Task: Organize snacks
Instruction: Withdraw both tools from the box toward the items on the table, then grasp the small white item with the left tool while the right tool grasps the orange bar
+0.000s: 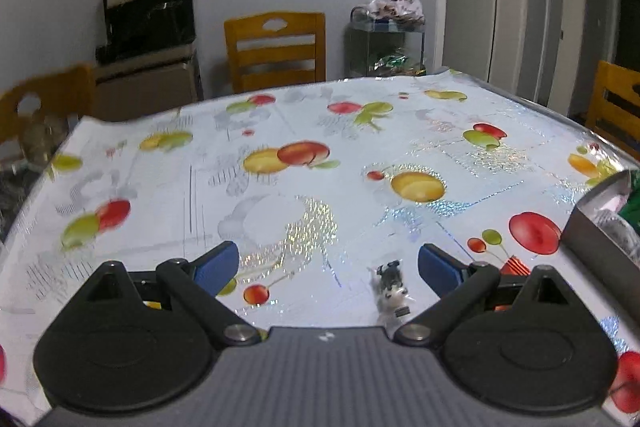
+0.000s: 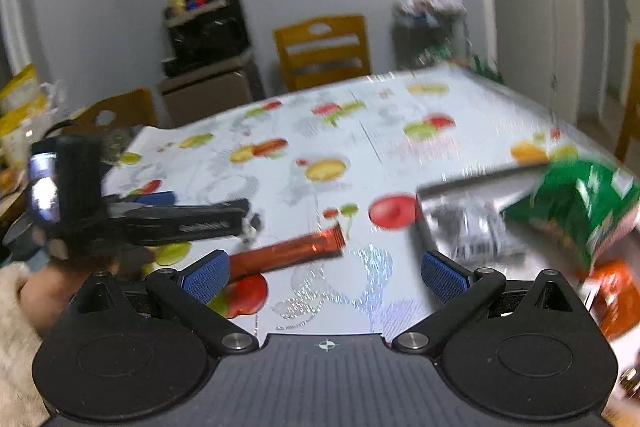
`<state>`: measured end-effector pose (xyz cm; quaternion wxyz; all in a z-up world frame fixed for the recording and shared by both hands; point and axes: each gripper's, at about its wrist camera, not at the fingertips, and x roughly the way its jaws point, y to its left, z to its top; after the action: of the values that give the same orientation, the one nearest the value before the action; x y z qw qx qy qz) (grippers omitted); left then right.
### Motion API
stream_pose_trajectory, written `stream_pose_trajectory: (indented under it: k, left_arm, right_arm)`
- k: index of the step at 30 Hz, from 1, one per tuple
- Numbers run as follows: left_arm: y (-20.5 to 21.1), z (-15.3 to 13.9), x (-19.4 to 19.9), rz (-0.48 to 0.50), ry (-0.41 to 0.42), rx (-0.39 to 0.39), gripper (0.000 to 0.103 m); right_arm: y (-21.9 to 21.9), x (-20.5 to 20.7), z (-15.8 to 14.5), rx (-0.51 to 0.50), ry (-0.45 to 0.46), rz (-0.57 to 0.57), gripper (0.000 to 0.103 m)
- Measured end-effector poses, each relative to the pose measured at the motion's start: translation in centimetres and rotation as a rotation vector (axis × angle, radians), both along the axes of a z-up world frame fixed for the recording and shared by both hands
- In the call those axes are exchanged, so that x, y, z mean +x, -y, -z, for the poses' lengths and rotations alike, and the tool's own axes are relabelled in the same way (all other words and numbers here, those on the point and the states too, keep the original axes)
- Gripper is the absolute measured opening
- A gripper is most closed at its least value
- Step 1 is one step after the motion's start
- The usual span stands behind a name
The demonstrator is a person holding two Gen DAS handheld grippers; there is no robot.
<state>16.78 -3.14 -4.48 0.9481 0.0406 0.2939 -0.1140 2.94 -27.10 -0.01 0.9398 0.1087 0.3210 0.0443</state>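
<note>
Snacks lie split: a small black-and-white wrapped candy sits between the wide-spread left gripper, an orange foil stick beside the empty, wide right gripper — grey tray likely awaits both on the worktop.

table, fruit-print glossy cloth | small clear-wrapped snack lower centre | orange-red stick packet centre | grey box at right edge, holding a green bag
</note>
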Motion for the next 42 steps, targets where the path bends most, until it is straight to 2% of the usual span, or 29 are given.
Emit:
stream_pose_trajectory:
  k: [5, 10, 18, 19, 20, 24, 27, 28, 29, 32, 38, 42]
  left_arm:
    - [-0.4, 0.8, 0.6, -0.018, -0.033, -0.029, 0.097]
    - [-0.3, 1.4, 0.9, -0.033, -0.052, -0.052, 0.097]
    - [2.0, 2.4, 0.5, 0.055, -0.033, 0.029, 0.097]
    - [2.1, 2.5, 0.5, 0.062, -0.042, 0.038, 0.095]
    - [2.1, 2.6, 0.6, 0.066, -0.053, 0.035, 0.087]
    - [1.1, 2.8, 1.0, 0.069, -0.076, -0.019, 0.072]
    - [0.8, 2.7, 0.8, 0.081, -0.067, -0.02, 0.053]
    - [0.7, 2.6, 0.7, 0.085, -0.062, -0.023, 0.041]
    - [0.6, 2.6, 0.6, 0.089, -0.058, -0.023, 0.033]
    - [0.4, 2.5, 0.3, 0.109, -0.056, -0.028, 0.02]
    - [-0.5, 2.3, -1.1, 0.11, -0.051, -0.016, 0.015]
    - [-2.0, 2.4, -2.0, 0.092, -0.058, -0.042, 0.015]
  right_arm:
    - [0.2, 0.2, 1.7, 0.016, -0.035, 0.035, 0.103]
    - [-0.5, 0.2, 2.4, -0.015, -0.042, 0.008, 0.103]
    - [-1.1, -0.1, 2.4, -0.064, -0.018, -0.026, 0.103]
    - [-1.1, -0.1, 2.5, -0.066, -0.02, -0.029, 0.103]
    - [-1.1, -0.1, 2.5, -0.067, -0.022, -0.031, 0.103]
    - [-0.9, -0.4, 2.6, -0.072, -0.023, -0.033, 0.103]
    - [-0.8, -0.6, 2.6, -0.073, -0.029, -0.042, 0.103]
    - [-0.9, -0.7, 2.6, -0.073, -0.029, -0.045, 0.103]
    - [-0.9, -0.8, 2.6, -0.075, -0.03, -0.049, 0.103]
    - [-1.3, -0.6, 2.4, -0.078, -0.028, -0.064, 0.103]
    - [-2.1, 1.0, 1.7, -0.078, -0.036, -0.066, 0.103]
    - [-3.0, 2.9, 1.8, -0.069, -0.062, -0.053, 0.102]
